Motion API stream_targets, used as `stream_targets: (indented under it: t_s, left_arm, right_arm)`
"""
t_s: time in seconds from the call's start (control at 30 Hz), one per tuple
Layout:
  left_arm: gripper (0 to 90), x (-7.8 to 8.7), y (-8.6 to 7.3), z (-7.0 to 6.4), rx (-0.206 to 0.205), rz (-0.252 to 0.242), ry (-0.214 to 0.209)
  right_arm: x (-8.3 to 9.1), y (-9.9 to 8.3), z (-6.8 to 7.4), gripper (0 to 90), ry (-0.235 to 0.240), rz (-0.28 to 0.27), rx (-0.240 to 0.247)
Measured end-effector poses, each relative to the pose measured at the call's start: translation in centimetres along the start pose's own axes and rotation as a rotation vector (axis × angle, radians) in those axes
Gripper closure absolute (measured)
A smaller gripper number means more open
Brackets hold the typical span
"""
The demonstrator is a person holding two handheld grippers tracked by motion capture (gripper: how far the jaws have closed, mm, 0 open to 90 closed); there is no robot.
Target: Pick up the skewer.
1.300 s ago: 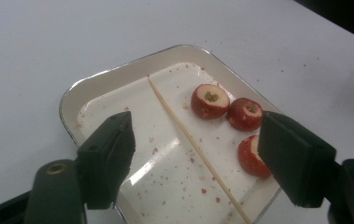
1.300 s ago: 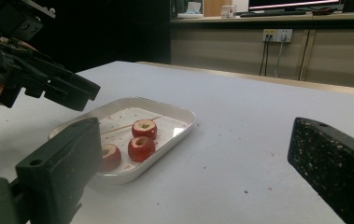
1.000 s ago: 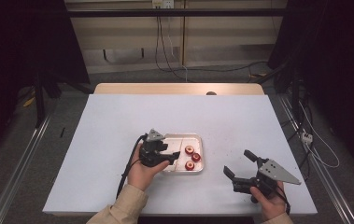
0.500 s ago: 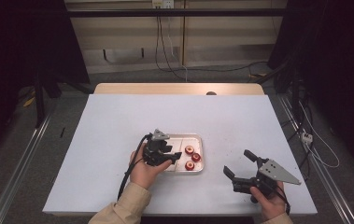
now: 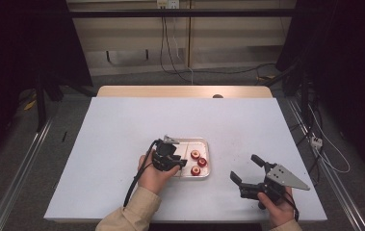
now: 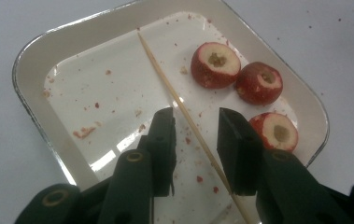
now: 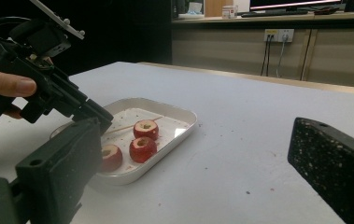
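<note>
- Clearly the left gripper (image 6: 195, 140) is the nearer one: its fingers (image 6: 163, 140) stand apart, empty, one on each side of the skewer (image 6: 174, 93), poised just above it over the tray (image 6: 34, 60).
- Within the tray, the skewer lies flat across the floor on a diagonal, its long axis crossing the gap between the fingers nearly at right angles to their closing line, so I judge that a straight drop and a squeeze would catch it.
- It is a thin, pale wooden stick; the tray is shallow, white and glossy with rounded corners, speckled with red crumbs.
- Right of the skewer, still inside the tray, sit three cored fruits (image 6: 215, 64), red-skinned, round, with pale cut tops and a hollow centre, clustered close together.
- Well right of the tray, the right gripper (image 5: 247, 174) rests on the white table (image 5: 122, 125) with fingers spread wide, holding nothing.
</note>
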State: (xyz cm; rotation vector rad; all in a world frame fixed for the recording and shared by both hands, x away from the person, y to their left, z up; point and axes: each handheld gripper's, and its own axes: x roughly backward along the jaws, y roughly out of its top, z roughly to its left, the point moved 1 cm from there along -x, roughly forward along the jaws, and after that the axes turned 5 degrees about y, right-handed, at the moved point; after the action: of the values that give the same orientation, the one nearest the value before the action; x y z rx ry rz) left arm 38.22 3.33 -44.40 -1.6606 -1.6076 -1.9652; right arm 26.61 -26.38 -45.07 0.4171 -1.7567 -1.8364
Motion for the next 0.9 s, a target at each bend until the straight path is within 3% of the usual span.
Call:
stream_targets:
  t_s: [0.33, 0.53, 0.67, 0.9]
  left_arm:
    - [73.9, 0.0, -0.4, -0.5, 0.021, 0.046, -0.002]
    - [86.5, -0.2, -0.5, -0.4, 0.037, 0.082, 0.019]
    - [89.1, -0.1, -0.5, -0.4, 0.054, 0.081, 0.029]
    - [89.3, 1.2, -0.5, 0.3, 0.083, 0.030, 0.031]
  right_arm:
    - [0.0, 0.0, 0.0, 2.4, 0.001, 0.002, 0.001]
    - [-0.1, -0.1, 0.0, 2.4, 0.002, 0.004, -0.001]
    - [-0.1, -0.1, -0.1, 2.4, 0.001, 0.006, 0.001]
    - [-0.1, -0.1, 0.0, 2.4, 0.001, 0.007, -0.002]
